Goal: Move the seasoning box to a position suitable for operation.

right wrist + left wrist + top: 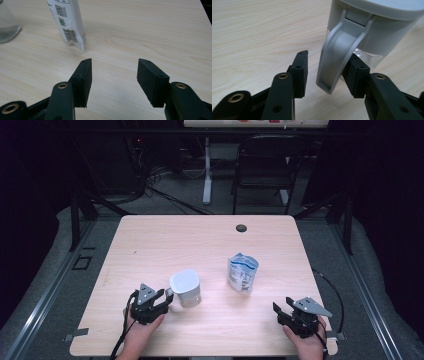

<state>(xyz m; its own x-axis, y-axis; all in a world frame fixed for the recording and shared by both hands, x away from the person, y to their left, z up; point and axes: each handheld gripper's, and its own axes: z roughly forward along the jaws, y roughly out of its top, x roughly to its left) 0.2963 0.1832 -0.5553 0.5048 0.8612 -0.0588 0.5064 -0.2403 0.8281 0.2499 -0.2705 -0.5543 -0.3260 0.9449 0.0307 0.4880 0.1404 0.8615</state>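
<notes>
High view: a light wooden desk (150, 240) carries two items. A clear plastic jug with a pale grey lid and handle (185, 288) stands upright near the front, left of centre. A white and blue printed stand-up pouch (243, 273) stands upright to its right, well apart from it. The left hand-held gripper (165, 301) sits at the jug's handle side, held by the person's left hand (139, 332). The right hand-held gripper (281, 312) rests near the front right corner, well apart from the pouch, held by the right hand (306, 344). A dark folding chair (262, 165) stands beyond the desk.

Left gripper view: this close view supplies what the high view cannot. The jug's grey handle (339, 55) hangs down from the lid rim and lies between the two black jaws. The jaws stand moderately apart. The right jaw sits close against the handle's far side and appears to touch it, though contact is not certain from this angle; the left jaw is clear of it with a gap. The lower body of the jug is transparent.

Right gripper view: the jaws stand wide apart over bare desk and hold nothing. The pouch shows ahead at upper left, with codes printed on its white face. The jug's clear base shows at the far left edge.
</notes>
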